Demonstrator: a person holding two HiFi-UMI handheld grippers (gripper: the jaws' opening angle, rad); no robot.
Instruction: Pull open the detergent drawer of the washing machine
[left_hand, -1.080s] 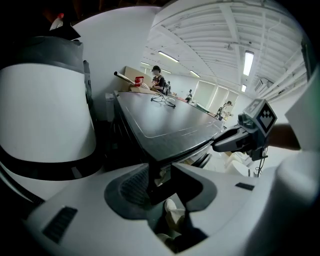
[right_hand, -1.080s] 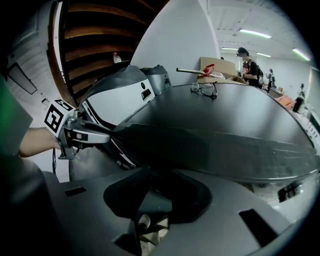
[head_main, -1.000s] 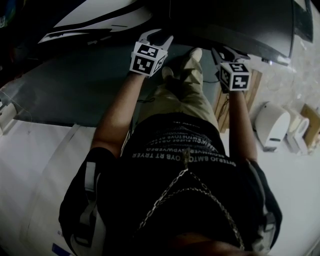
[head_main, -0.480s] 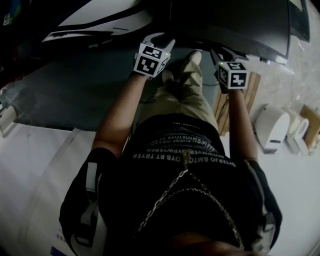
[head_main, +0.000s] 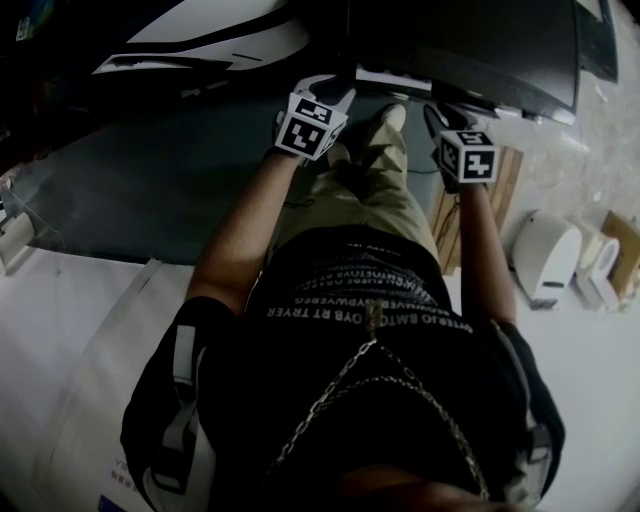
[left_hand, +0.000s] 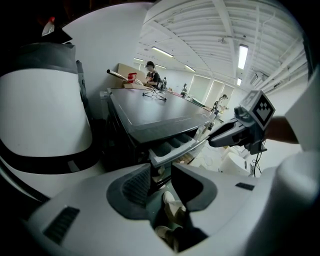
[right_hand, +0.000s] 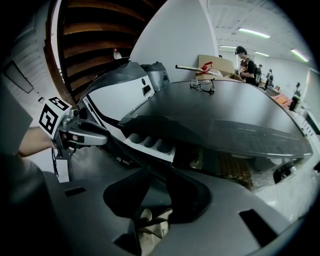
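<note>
The dark washing machine (head_main: 460, 40) stands in front of me, its flat top (right_hand: 225, 115) wide in the right gripper view. Its detergent drawer (head_main: 392, 80) sticks out of the front, with the compartments (right_hand: 147, 145) showing. My left gripper (head_main: 328, 90) is at the drawer's left end, and its jaws (left_hand: 161, 172) are narrowed on the front panel's lower edge (left_hand: 156, 160). My right gripper (head_main: 438, 108) is at the drawer's right end, jaws (right_hand: 159, 175) close together on the panel's lower lip. Each gripper shows in the other's view: left gripper (right_hand: 80, 134), right gripper (left_hand: 240, 132).
A white rounded appliance (head_main: 200, 40) stands left of the machine. On the floor at the right are a wooden pallet (head_main: 445, 215) and a white bin (head_main: 545, 250). Glasses (right_hand: 202, 85) lie on the machine's top. A person (right_hand: 246, 62) sits far behind. My shoes (head_main: 385, 115) are below the drawer.
The drawer has slid out of the machine's front and now shows as a light strip. The left gripper moved right and toward me; the right gripper barely shifted.
</note>
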